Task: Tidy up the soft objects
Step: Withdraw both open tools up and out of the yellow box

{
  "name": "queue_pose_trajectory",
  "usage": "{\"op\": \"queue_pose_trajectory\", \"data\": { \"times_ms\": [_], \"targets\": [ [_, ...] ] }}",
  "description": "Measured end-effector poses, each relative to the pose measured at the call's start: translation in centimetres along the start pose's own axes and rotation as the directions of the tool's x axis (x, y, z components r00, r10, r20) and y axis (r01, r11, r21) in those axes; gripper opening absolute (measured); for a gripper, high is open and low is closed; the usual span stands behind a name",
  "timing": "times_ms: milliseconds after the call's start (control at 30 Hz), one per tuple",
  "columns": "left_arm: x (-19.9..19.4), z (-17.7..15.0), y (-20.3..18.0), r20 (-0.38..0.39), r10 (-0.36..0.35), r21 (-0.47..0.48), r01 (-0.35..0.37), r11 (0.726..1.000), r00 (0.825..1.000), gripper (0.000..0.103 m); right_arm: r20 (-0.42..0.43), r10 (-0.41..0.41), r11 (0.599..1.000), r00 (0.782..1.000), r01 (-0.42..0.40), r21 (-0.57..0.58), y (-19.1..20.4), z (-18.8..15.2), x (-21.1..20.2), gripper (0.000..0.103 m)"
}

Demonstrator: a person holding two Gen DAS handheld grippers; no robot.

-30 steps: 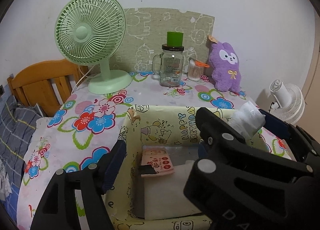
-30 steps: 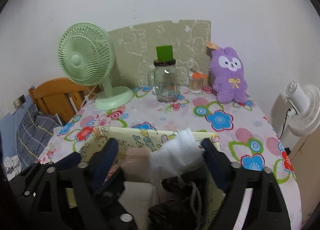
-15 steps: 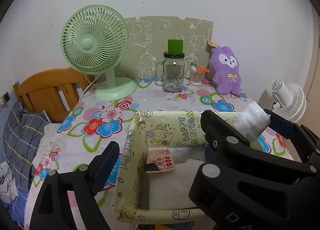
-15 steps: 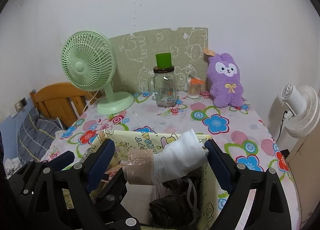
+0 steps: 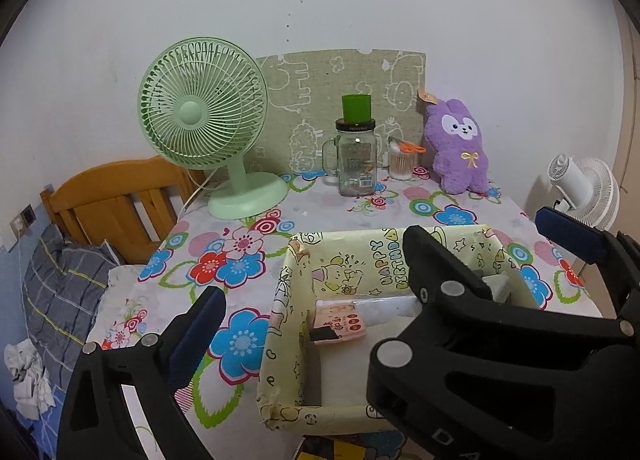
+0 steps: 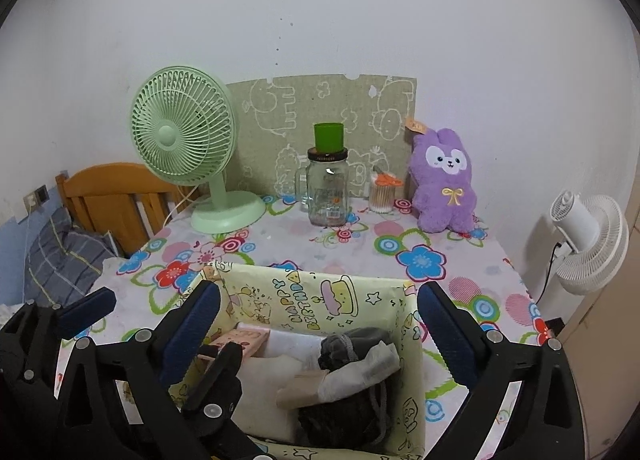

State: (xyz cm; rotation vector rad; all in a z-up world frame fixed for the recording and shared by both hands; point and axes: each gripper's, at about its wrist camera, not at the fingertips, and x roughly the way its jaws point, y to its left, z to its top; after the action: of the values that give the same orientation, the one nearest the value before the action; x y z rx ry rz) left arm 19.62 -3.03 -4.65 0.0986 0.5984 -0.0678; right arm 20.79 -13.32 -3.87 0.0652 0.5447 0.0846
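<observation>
A yellow cartoon-print box stands on the flowered table near its front edge, also in the left wrist view. Inside lie a white and tan rolled cloth, dark clothing, a white folded item and a pink packet. My right gripper is open and empty above the box. My left gripper is open and empty, over the box's left side. A purple plush rabbit sits at the back right.
A green desk fan, a glass jar mug with a green cup on top and a cotton swab jar stand at the back. A wooden headboard and bedding are left; a white fan is right.
My right gripper has opened and let go of the white and tan roll, which now lies in the box. Both grippers have pulled back and up.
</observation>
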Motion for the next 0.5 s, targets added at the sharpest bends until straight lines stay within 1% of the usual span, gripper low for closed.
{"op": "queue_pose_trajectory", "data": {
  "times_ms": [200,333,500],
  "targets": [
    [-0.3,-0.1,-0.1,-0.004,-0.025,-0.005,0.025,1.000,1.000,0.100,-0.009,0.003,1.000,1.000,-0.003,0.010,-0.1,0.0,-0.2,0.101],
    [-1.1,-0.4,-0.2,0.009,-0.049,-0.008,0.049,0.999,0.999,0.103,-0.012,0.012,1.000,1.000,-0.012,0.020,-0.2,-0.2,-0.9,0.101],
    [-2.0,-0.6,-0.3,0.020,-0.061,-0.008,0.061,0.998,0.998,0.103,-0.012,0.011,1.000,1.000,-0.011,0.023,-0.1,-0.5,-1.9,0.101]
  ]
}}
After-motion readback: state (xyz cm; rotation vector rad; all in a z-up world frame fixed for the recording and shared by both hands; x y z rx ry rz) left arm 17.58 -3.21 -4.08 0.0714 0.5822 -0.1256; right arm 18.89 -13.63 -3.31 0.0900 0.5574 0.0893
